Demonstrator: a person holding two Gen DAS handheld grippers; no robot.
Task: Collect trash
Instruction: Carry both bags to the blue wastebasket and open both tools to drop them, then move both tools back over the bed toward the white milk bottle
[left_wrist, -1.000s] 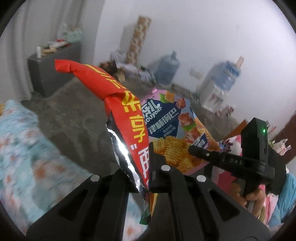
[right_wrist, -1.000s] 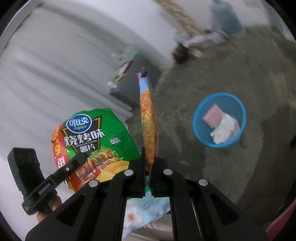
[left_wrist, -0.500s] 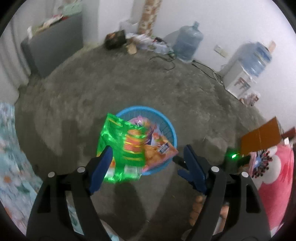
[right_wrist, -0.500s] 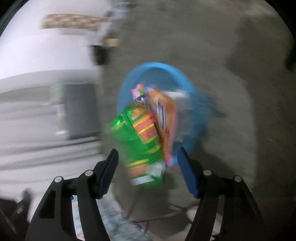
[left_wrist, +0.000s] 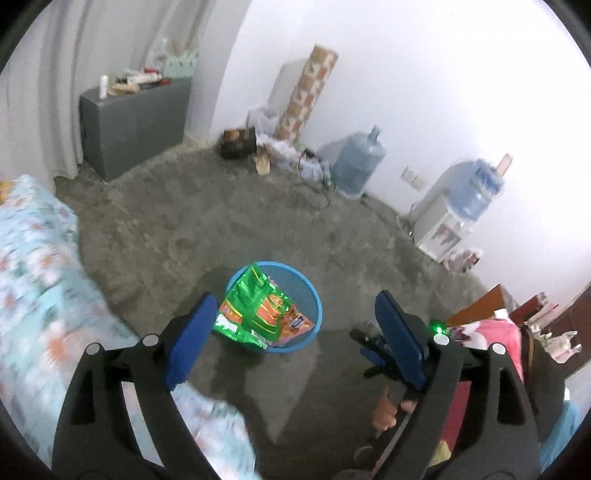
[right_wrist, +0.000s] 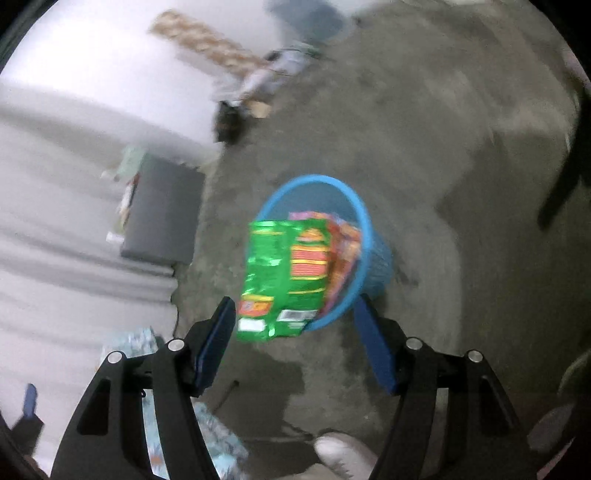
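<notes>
A blue plastic basket (left_wrist: 317, 310) stands on the grey floor. A green chip bag (left_wrist: 251, 314) lies across its near rim, half hanging out, and an orange and pink snack bag (left_wrist: 295, 323) lies inside beside it. My left gripper (left_wrist: 295, 299) hangs above the basket, its jaws opening with nothing between them. In the right wrist view the basket (right_wrist: 354, 206), the green bag (right_wrist: 284, 273) and the orange bag (right_wrist: 347, 243) lie below my right gripper (right_wrist: 295, 301), which is open and holds nothing.
A bed with a floral sheet (left_wrist: 33, 266) lies close on the left. A grey cabinet (left_wrist: 133, 122), a rolled mat (left_wrist: 306, 96), a water jug (left_wrist: 356, 166) and a water dispenser (left_wrist: 454, 218) line the far wall. A hand (left_wrist: 391, 410) holds the right gripper.
Both grippers were shut on snack bags and have opened. The green bag and the orange bag fell from them and now rest in and on the blue basket.
</notes>
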